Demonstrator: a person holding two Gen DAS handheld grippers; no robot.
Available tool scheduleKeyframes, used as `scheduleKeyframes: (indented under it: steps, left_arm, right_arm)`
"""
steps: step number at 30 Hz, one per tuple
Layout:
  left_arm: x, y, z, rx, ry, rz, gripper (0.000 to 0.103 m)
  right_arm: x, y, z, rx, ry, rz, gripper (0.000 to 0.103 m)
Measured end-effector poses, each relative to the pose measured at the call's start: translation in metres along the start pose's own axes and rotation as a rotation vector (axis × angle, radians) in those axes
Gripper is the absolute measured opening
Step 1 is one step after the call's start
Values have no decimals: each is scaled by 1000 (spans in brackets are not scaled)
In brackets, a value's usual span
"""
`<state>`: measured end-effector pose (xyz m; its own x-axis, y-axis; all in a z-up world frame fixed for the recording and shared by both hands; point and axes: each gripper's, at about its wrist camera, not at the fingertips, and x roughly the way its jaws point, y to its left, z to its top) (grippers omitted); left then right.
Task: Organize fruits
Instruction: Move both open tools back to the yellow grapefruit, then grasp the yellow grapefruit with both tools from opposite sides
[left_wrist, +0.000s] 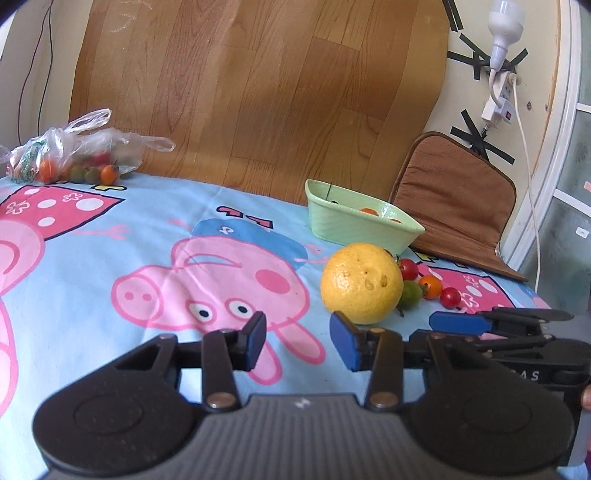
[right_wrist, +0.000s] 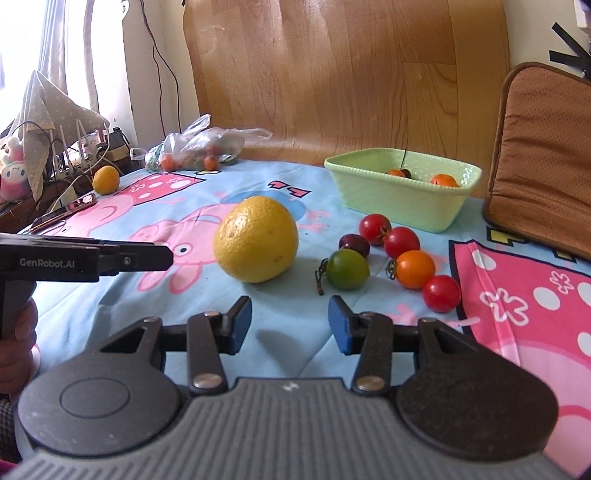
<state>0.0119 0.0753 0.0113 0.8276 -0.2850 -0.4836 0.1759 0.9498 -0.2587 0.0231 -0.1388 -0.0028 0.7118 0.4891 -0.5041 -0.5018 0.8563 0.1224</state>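
Progress slight: two small fruits lie in the basket (right_wrist: 402, 192) far ahead of the right tool (right_wrist: 290, 325), while the citrus (right_wrist: 256, 238) and six tomatoes (right_wrist: 400, 254) just ahead remain on the surface (right_wrist: 110, 295); both tools, left (left_wrist: 297, 341) included, stand open and empty.

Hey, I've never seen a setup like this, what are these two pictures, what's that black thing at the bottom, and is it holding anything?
No robot here: a person holds a handheld two-finger tool in each hand, each with a camera looking along its fingers. One picture is from the left tool, the other from the right tool. Both stand open and hold nothing. On the cartoon pig bedsheet lie a large yellow citrus fruit and loose cherry tomatoes: red, orange, green. Behind them stands a light green basket with a few tomatoes inside. Farther back lie a plastic bag of tomatoes and a smaller yellow fruit.
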Motion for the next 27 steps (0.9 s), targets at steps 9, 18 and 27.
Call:
scheduleKeyframes:
  steps: [9, 18, 27]
  left_arm:
    - [-7, 17, 1, -105, -53, 14, 39]
    - [-14, 39, 0, -227, -91, -28, 38]
    - [-42, 74, 3, -316, -145, -9, 39]
  right_arm:
    - [3, -26, 34, 226, -61, 155, 49]
    - [31, -2, 57, 184, 12, 168, 41]
    - [18, 68, 57, -103, -19, 229, 41]
